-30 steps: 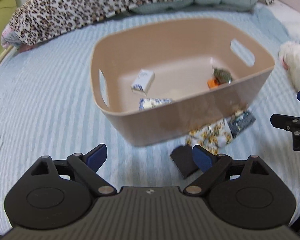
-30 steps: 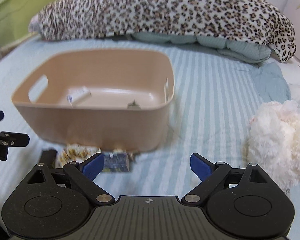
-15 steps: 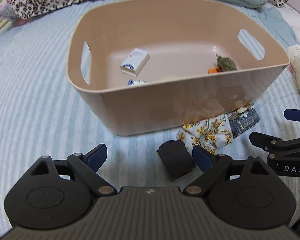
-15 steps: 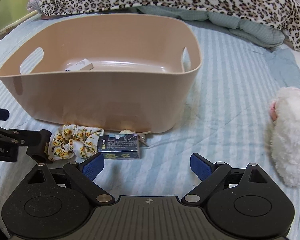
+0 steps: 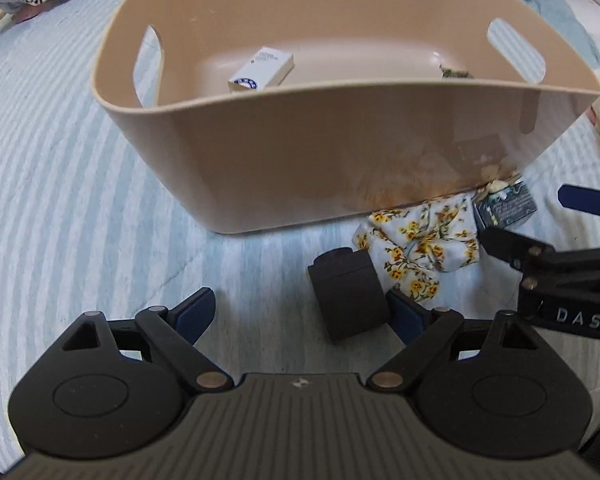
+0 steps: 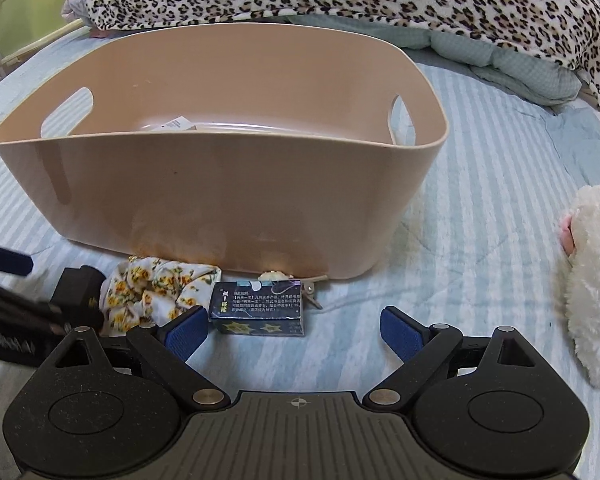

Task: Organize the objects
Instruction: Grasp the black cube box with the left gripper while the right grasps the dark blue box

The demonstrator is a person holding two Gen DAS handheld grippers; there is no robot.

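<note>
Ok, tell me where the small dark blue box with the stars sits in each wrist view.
Left wrist view: the dark blue box lies at the right edge, by the near right corner of the beige bin, partly behind the right gripper.
Right wrist view: the box is low and left of centre, in front of the bin.
Shared landmark: the floral scrunchie, which touches the box on its left in both views.

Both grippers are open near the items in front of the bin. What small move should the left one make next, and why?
Probably ease the left gripper forward and right to straddle the black box: its jaws are open, and the box lies on the bed by the right finger, outside the bin.
</note>
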